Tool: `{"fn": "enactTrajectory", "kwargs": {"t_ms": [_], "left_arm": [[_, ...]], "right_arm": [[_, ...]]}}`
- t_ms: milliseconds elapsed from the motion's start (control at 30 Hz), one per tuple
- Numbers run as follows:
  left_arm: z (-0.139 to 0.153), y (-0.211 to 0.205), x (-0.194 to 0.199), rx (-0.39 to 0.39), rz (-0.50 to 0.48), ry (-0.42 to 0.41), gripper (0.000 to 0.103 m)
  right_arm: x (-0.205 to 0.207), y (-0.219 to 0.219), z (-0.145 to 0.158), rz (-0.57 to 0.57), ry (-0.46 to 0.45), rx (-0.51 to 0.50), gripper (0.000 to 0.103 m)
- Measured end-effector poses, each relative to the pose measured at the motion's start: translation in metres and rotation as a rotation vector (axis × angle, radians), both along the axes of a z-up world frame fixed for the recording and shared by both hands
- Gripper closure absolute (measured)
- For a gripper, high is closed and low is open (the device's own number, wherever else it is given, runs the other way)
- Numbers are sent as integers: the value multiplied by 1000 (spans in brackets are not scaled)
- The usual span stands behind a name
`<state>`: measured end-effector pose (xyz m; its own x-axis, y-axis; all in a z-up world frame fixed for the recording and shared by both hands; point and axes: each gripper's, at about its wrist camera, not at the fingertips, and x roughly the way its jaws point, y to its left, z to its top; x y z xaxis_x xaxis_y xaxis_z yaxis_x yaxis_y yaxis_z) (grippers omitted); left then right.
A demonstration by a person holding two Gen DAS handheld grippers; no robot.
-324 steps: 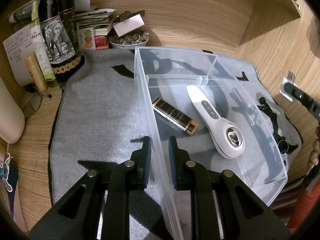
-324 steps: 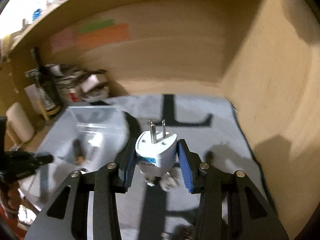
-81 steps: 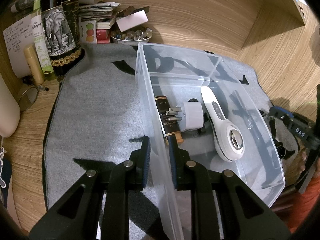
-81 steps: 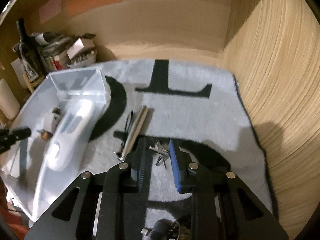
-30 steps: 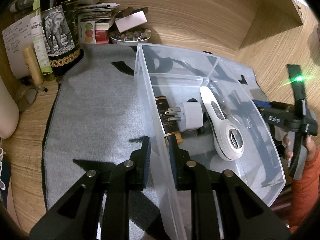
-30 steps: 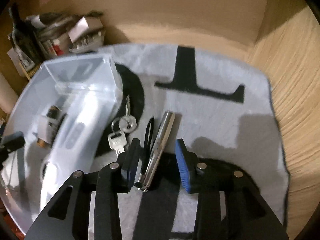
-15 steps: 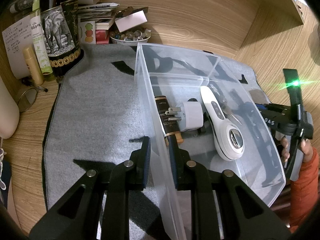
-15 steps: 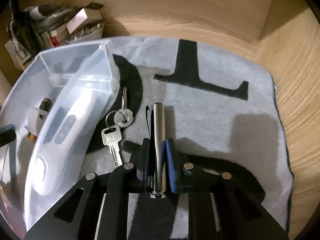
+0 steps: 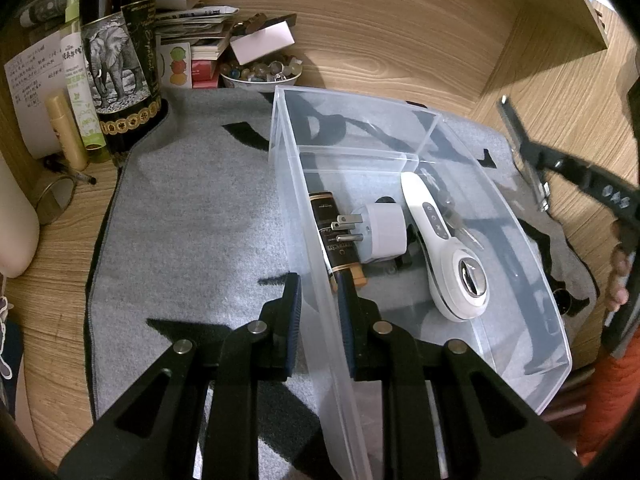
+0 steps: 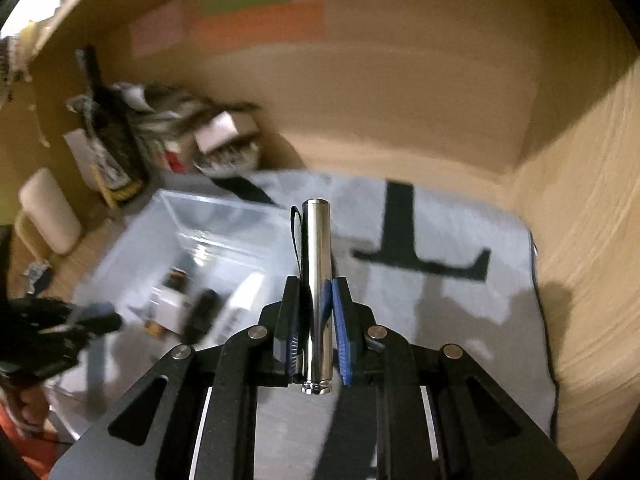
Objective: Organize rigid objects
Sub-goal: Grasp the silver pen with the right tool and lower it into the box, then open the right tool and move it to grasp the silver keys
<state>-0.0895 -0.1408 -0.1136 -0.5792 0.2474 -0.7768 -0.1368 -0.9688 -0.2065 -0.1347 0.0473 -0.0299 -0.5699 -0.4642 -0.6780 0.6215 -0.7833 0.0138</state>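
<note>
Your left tongs [image 9: 318,312] are pinching the near left wall of the clear plastic bin [image 9: 520,216], one finger outside on the grey mat [image 9: 192,216] and the other inside the bin. The bin sits on that mat, on the wooden tabletop [image 9: 52,296].

Inside the bin, a dark bottle with gold bands [image 9: 334,240] lies along the left wall. A white plug adapter [image 9: 382,232] lies just beside it, its prongs pointing left over the bottle. To the right of the adapter lies a white handheld device with buttons and a round metal head [image 9: 448,252], its head toward you.

Your right tongs [image 10: 316,312] are pressed onto a silver metal cylinder [image 10: 317,272], which looks like a small flashlight. You hold it lifted above the mat, pointing away from you along the fingers, with a thin black strap [image 10: 296,236] hanging at its left side. In the right wrist view the bin lies to the left of the cylinder; that view is blurred. In the left wrist view these tongs and the cylinder show at the far right, above the bin's right side.

At the far left of the tabletop stand a dark bottle with an elephant label [image 9: 120,60], a green tube [image 9: 80,92], stacked papers, and a bowl of small stones [image 9: 262,72].
</note>
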Motion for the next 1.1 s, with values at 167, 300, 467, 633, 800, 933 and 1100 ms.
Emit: {"fn": "enactTrajectory", "kwargs": {"t_ms": [167, 300, 467, 633, 800, 933, 1100], "left_arm": [[0, 0, 0, -1, -1, 0, 84], [0, 0, 0, 2, -2, 2, 84], [-1, -4, 0, 7, -7, 4, 84], [-1, -6, 1, 10, -7, 4, 84], [-1, -6, 1, 11, -10, 4, 84], [-1, -6, 1, 12, -10, 4, 84], [-1, -6, 2, 14, -6, 1, 84]], "right_arm": [[19, -16, 15, 71, 26, -30, 89], [30, -33, 13, 117, 21, -30, 89], [22, -55, -13, 145, -40, 4, 89], [17, -68, -33, 160, -104, 56, 88], [19, -67, -35, 166, -128, 51, 88], [20, -63, -32, 161, -124, 49, 82], [19, -44, -16, 110, -74, 16, 77]]}}
